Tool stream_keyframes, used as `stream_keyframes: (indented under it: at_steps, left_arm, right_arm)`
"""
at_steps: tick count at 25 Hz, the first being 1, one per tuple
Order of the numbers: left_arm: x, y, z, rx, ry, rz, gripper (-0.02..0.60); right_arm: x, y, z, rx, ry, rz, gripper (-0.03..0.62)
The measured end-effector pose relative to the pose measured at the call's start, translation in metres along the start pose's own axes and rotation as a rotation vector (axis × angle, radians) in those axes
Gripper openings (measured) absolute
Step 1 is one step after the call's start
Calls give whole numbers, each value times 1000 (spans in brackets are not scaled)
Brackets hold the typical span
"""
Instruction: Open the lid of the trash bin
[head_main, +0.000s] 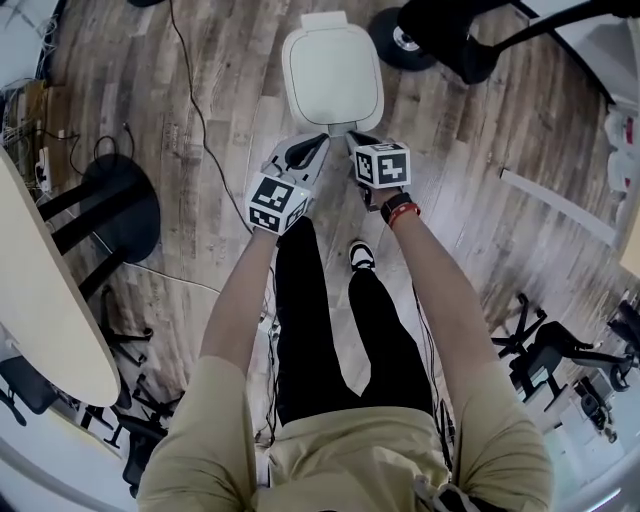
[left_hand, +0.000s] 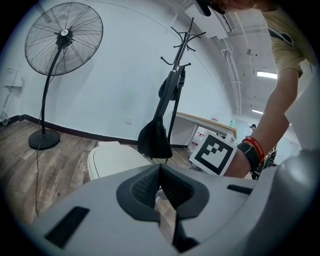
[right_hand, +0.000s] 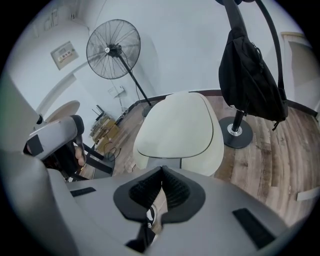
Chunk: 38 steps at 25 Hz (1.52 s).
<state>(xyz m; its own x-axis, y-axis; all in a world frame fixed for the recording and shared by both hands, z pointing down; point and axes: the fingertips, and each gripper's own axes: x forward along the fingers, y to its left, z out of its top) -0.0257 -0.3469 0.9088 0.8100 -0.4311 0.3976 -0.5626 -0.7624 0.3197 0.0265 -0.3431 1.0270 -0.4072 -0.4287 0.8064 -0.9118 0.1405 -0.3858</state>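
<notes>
Directly ahead of the person, on the grey-brown wood-plank floor (head_main: 470, 200), stands the white plastic trash bin with rounded corners (head_main: 333, 75). Its flat white lid (right_hand: 176, 125) lies shut on top.

Both bare forearms reach forward and down from short beige sleeves. They run nearly parallel, so the two grippers hang side by side at the bin's near edge.

The left gripper (head_main: 314, 143) points its grey jaws at the near rim from the lower left. Its black-and-white marker cube (head_main: 277, 203) sits back toward the wrist. The right gripper (head_main: 356, 137) is just beside it, angled in from the right, with its own marker cube (head_main: 383, 165) facing up. The right wrist wears a red band and black watch (head_main: 399, 208). I cannot tell whether either set of tips touches the bin.

In the left gripper view, the dark ribbed pads (left_hand: 145, 187) are pressed tip to tip with nothing between them, and the bin lies beyond, slightly to the left. In the right gripper view, that gripper's pads (right_hand: 142, 192) are likewise clenched and empty, with the lid just ahead of them.

Past the bin stand a black pedestal fan (left_hand: 64, 32) and a black coat stand (left_hand: 182, 40), from which a black bag (right_hand: 250, 75) hangs.
</notes>
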Motion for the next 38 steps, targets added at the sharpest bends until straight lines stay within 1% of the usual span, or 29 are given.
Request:
stream_keyframes:
  at_steps: [2,4,6,12,20,29,34,38]
  left_arm:
    - [3,-5,-3,-2,5,-11,24]
    - [4,-2,-6,-4,9,-16,25]
    - [3,3,-8,1,12,-14,25]
    - [6,6,-18,-4,24,-7,25]
    - [7,2,-23,-13,34,-17,24]
    - [6,5,-30,-10,61,-17,25]
    - [4,11,-29,-12,64,-7,25]
    - [1,12,-22,-8,60,-6,25]
  right_arm:
    - [0,-4,-1,-11,10,-6,15]
    - [4,-5,-1,1,7,-6,14]
    - [9,-4,0,21,-2,-2,15]
    - [13,-9,-6,32,-4,7,14]
    - [15,-9,-7,41,1,8,14]
    - [16,-11,-8,56,-22,26,14]
    - [19,-10,-10,36,-15,48,14]
    - [17,-10,-10,30,1,36,14]
